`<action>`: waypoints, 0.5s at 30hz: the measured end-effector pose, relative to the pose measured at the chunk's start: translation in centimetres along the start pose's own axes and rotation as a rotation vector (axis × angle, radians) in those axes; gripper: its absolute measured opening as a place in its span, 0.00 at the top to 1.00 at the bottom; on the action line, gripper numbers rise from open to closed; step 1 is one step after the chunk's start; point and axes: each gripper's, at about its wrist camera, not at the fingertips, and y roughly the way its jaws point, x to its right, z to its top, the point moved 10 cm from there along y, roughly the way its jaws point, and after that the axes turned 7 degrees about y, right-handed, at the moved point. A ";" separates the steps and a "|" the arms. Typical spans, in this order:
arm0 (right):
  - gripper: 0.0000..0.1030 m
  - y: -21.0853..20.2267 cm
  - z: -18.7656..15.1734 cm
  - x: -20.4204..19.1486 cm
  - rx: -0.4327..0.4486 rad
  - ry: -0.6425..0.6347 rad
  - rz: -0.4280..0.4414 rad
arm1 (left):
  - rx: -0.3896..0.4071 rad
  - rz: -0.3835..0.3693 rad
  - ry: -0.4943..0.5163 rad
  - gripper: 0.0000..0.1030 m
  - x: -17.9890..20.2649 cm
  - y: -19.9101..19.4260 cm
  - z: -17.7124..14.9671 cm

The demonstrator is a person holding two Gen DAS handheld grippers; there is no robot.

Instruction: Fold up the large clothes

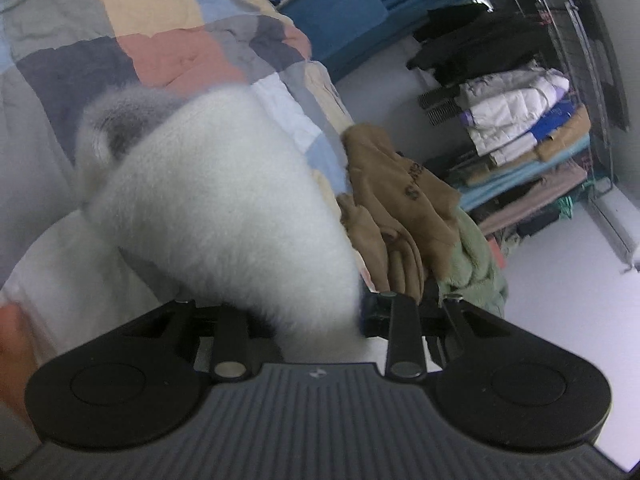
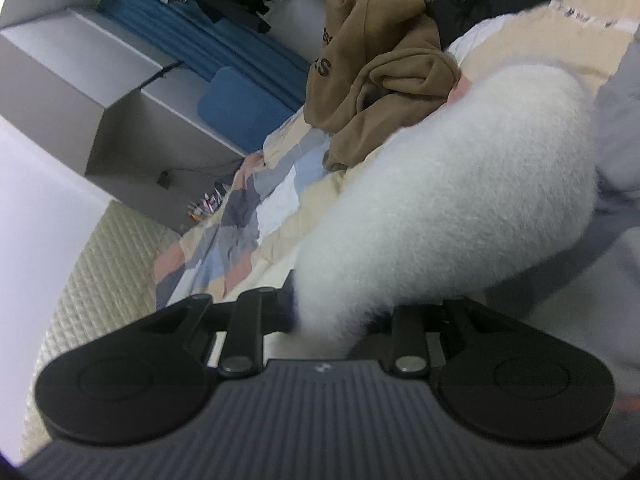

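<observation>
Both grippers, left gripper and right gripper, clamp the white fleece garment; its slippery bulk could slide free onto the bed.

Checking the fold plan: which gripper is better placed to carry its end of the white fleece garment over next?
Neither clearly. The left gripper and right gripper each appear shut on the white fleece garment. Slight edge: left, since its view shows open patchwork quilt ahead, while the brown hoodie lies ahead of the right.
</observation>
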 end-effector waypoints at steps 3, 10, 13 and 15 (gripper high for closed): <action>0.70 -1.4 -0.8 0.5 -0.023 -0.025 -0.014 | -0.020 0.003 0.000 0.64 0.1 -0.6 -1.2; 0.65 -1.5 -2.0 2.9 -0.073 0.043 -0.022 | -0.057 -0.002 -0.016 0.52 -0.3 0.5 -1.9; 0.49 -2.0 -1.7 1.8 -0.076 0.036 0.018 | -0.065 -0.034 -0.027 0.34 0.2 1.1 -1.3; 0.39 -2.5 -1.1 0.5 -0.066 0.014 0.052 | -0.060 -0.046 -0.020 0.33 0.8 1.2 -0.7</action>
